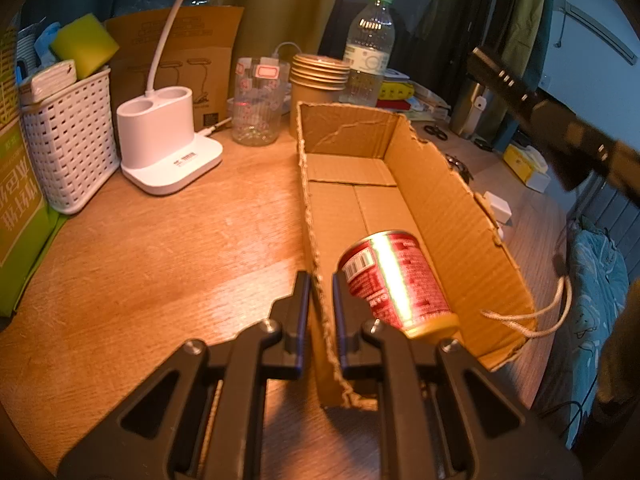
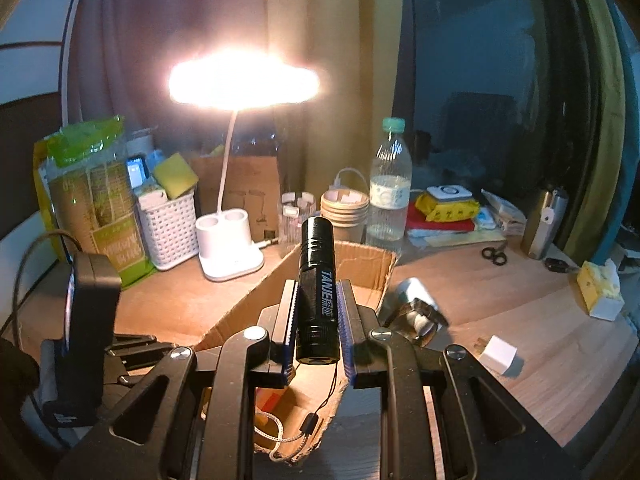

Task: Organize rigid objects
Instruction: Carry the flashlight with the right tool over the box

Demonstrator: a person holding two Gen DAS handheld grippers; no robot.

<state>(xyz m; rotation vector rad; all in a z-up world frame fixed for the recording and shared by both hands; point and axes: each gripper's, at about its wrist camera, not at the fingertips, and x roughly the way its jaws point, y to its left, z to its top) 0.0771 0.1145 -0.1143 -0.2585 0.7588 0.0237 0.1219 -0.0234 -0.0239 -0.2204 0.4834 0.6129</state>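
Observation:
A long open cardboard box [image 1: 432, 184] lies on the wooden desk. A red can [image 1: 400, 276] lies on its side at the box's near end. My left gripper [image 1: 320, 304] is shut on the box's left wall, one finger inside and one outside. My right gripper [image 2: 318, 300] is shut on a black flashlight [image 2: 318, 276], held level above the box [image 2: 360, 264] with its head pointing away from me. In the left wrist view the flashlight [image 1: 504, 78] hangs in the air at the upper right, beyond the box's right wall.
A lit white desk lamp [image 2: 230, 248], a white basket [image 1: 68, 152], a glass jar [image 1: 258, 108], stacked paper cups [image 1: 318, 80] and a water bottle [image 1: 370, 52] line the back. Right of the box lie a silver object [image 2: 416, 308], a white cube [image 2: 498, 354] and scissors [image 2: 494, 254].

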